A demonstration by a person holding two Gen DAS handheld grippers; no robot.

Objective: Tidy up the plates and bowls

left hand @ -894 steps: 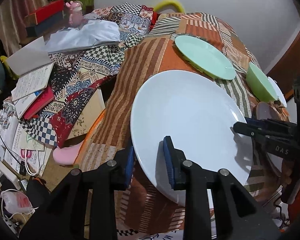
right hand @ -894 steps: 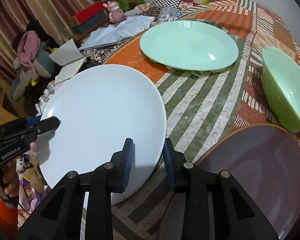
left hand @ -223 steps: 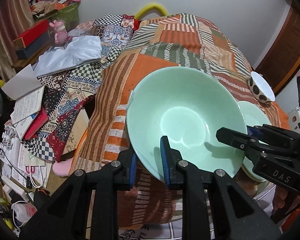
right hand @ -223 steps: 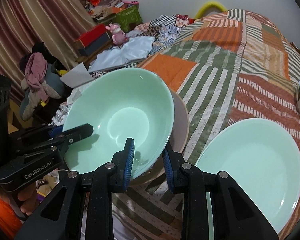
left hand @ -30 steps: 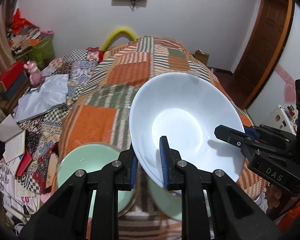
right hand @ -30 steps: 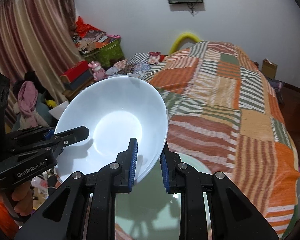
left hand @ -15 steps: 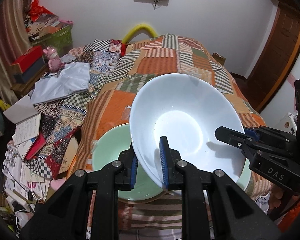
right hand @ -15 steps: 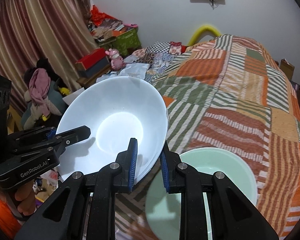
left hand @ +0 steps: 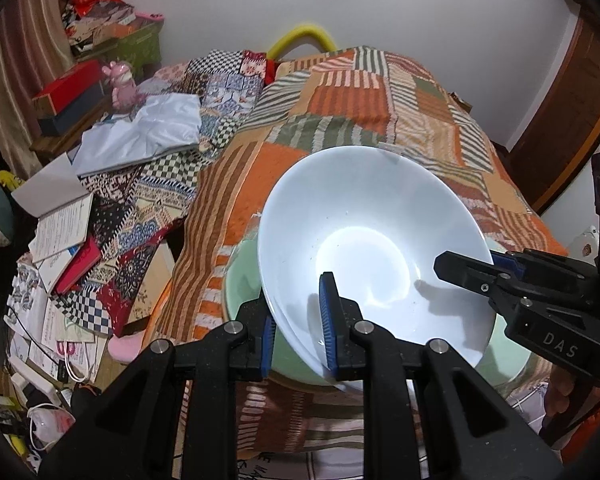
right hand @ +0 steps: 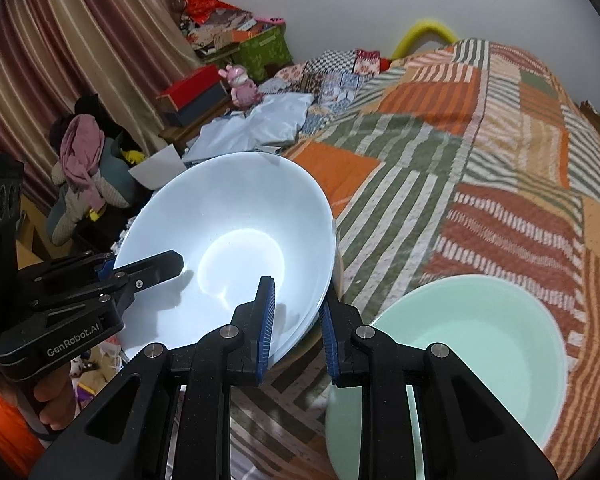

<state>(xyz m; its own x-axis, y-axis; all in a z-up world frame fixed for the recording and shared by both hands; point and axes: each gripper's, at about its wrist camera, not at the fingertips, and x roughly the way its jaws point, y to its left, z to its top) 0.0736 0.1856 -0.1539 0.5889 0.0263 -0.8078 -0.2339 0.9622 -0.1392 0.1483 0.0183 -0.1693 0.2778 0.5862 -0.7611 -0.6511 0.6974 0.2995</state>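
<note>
A large white bowl [left hand: 364,216] hangs tilted over the patchwork quilt, held by both grippers. My left gripper [left hand: 296,326] is shut on its near left rim, one blue pad inside and one outside. My right gripper [right hand: 296,320] is shut on the opposite rim, and it shows from the side as the right gripper [left hand: 480,276] in the left wrist view. The white bowl [right hand: 228,236] fills the left of the right wrist view, with the left gripper [right hand: 148,268] on its far edge. A green bowl [left hand: 240,280] sits just under it. A green plate [right hand: 480,344] lies to the right.
The quilt-covered surface [right hand: 480,168] stretches away behind the dishes. Off its left edge lie books and papers [left hand: 64,232], a folded grey cloth [left hand: 148,132], a pink toy [left hand: 122,84] and boxes. A hand [right hand: 52,400] grips the left tool's handle. A wooden door [left hand: 572,112] stands at right.
Both grippers have carried the white bowl down and toward the green bowl, which now sits directly under it. Both grips on the rim are unchanged.
</note>
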